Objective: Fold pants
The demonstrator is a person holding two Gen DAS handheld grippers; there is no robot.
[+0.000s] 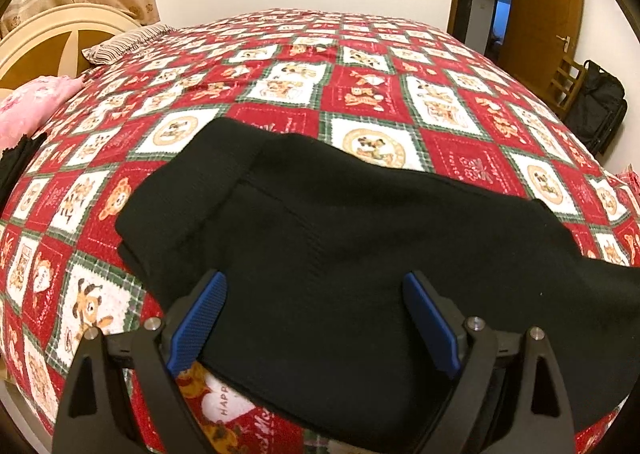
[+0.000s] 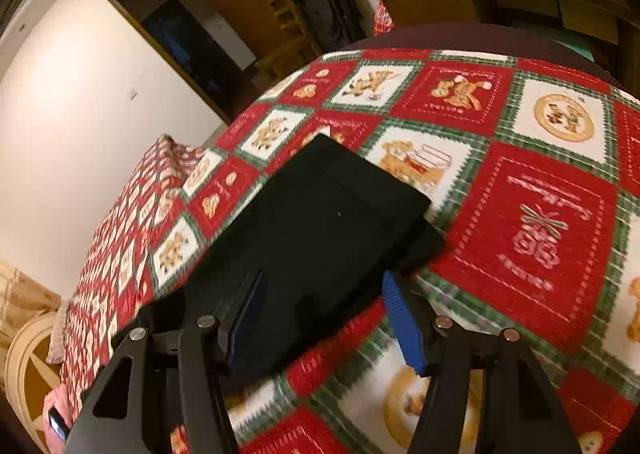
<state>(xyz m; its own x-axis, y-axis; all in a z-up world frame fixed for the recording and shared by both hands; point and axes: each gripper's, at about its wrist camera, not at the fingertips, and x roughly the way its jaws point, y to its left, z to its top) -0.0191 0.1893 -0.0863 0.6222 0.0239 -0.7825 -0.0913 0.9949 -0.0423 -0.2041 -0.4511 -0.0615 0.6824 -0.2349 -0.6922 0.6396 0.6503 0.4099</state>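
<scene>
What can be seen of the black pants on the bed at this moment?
The black pants look like a soft, finely ribbed knit, lying flat and folded in layers on the red patchwork bedspread. In the right wrist view they form a neat rectangle with stacked edges at the far corner. Both the left gripper and the right gripper stand open over the near edge, pinching nothing.

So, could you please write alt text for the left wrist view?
Black pants lie partly folded on a red patchwork bedspread with teddy bear squares. The left gripper hovers over them, blue-padded fingers wide apart, gripping nothing. Behind: a pink pillow and a wooden door.
</scene>
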